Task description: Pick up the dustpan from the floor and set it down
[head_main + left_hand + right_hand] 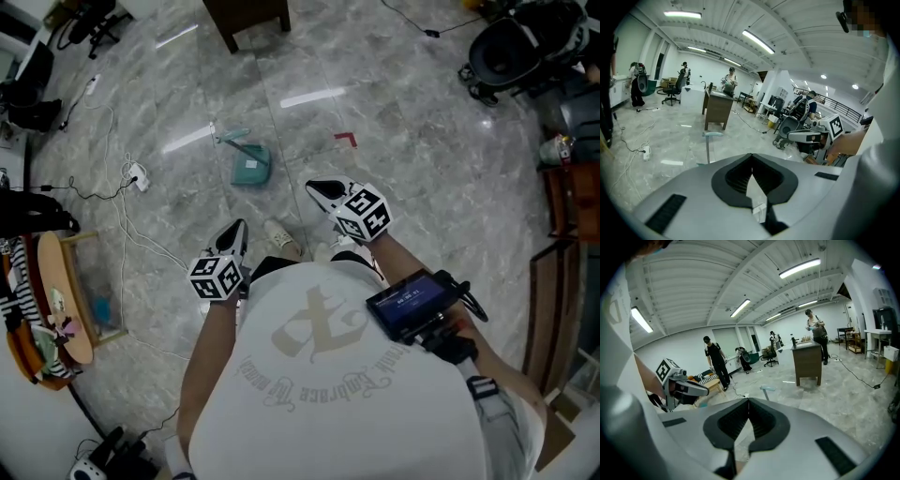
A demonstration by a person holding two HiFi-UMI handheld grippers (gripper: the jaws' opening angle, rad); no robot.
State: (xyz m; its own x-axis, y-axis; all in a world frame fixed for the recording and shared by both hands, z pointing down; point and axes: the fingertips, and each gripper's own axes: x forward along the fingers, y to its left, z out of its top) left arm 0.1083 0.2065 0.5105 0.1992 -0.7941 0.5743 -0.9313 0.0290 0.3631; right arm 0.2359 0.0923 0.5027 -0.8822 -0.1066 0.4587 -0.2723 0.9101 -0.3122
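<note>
A teal dustpan (251,167) stands on the grey marble floor ahead of me, its long handle (232,137) upright. In the left gripper view only the handle (708,145) rises behind the jaws; the right gripper view shows the same handle (767,391). My left gripper (242,225) hangs above the floor, short of the pan and a little to its left, jaws shut and empty (751,157). My right gripper (314,186) is to the right of the pan, level with it, also shut with nothing between its jaws (748,401). Neither touches the dustpan.
A brown desk (248,19) stands beyond the pan. A power strip with cables (138,175) lies to the left, a red tape mark (347,140) to the right. A wooden stool (66,300) is at the left and black equipment (520,47) at the far right.
</note>
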